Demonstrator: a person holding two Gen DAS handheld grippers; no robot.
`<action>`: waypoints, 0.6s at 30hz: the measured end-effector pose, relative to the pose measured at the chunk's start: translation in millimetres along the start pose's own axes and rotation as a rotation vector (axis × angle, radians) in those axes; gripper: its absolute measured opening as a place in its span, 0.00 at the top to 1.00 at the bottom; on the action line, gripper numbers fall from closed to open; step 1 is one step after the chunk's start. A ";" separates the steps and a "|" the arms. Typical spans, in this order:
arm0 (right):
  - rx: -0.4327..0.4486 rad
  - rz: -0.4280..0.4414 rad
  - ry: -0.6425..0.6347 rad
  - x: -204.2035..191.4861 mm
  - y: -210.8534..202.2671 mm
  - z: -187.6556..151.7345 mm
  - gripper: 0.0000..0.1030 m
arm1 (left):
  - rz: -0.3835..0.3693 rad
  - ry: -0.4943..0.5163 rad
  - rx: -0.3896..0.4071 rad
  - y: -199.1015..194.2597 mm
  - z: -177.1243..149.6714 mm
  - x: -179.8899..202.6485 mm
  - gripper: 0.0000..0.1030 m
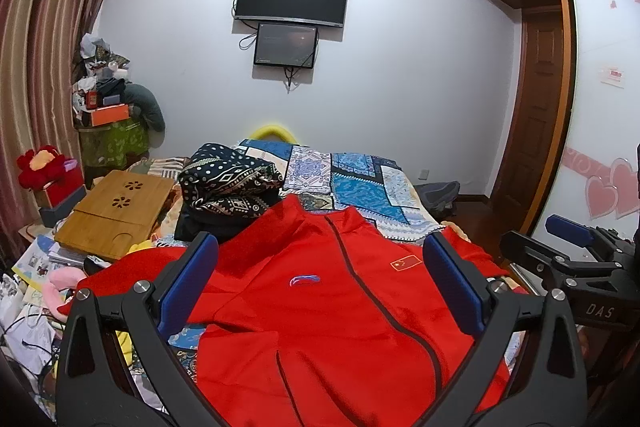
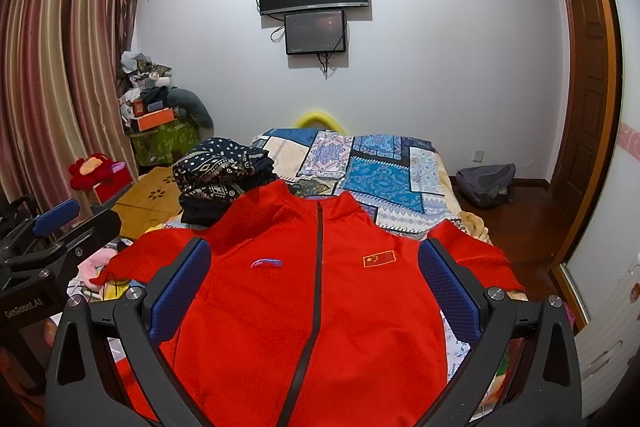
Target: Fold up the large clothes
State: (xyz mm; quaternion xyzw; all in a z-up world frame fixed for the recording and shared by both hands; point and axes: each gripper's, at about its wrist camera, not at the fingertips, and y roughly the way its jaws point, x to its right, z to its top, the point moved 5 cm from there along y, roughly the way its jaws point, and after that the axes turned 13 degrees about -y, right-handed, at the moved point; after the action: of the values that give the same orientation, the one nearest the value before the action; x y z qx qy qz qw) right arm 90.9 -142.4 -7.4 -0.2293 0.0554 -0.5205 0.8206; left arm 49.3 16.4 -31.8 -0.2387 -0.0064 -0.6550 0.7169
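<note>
Across the lower centre of both frames, a red jacket [image 1: 320,307] lies face up and zipped on the patchwork bedspread [image 1: 360,179], its collar toward the far wall. Both sleeves spread out to the sides. The left gripper [image 1: 320,291] hovers over the chest with jaws spread wide, grasping nothing. The right gripper [image 2: 316,291] hangs likewise, released and empty. At centre left, a patterned dark garment pile [image 2: 220,179] sits just beyond the jacket's shoulder, beside a wooden tray [image 1: 116,211].

Red zip-front jacket [image 2: 304,307], front up, zipped, sleeves spread, flat on patchwork bedspread [image 2: 384,175]
</note>
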 end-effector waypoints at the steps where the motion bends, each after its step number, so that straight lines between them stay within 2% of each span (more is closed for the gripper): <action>1: -0.003 0.000 -0.001 0.2 2.2 2.9 0.00 | 0.005 -0.002 0.001 0.7 0.8 -0.9 0.00; 9: -0.032 -0.009 -0.013 4.5 18.4 5.4 0.00 | 0.079 -0.011 0.059 2.9 20.3 -25.5 0.00; 13: -0.053 -0.018 -0.016 7.4 31.0 7.1 0.00 | 0.139 -0.048 0.088 9.3 40.9 -59.3 0.00; 18: -0.085 -0.023 -0.021 10.6 50.5 8.9 0.00 | 0.261 -0.096 0.101 25.5 58.4 -113.6 0.00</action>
State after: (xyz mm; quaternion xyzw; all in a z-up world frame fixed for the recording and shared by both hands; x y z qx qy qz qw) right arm 140.5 -131.1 -19.9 -0.2701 0.0664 -0.5247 0.8045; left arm 75.0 143.9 -25.2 -0.2322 -0.0424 -0.5429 0.8060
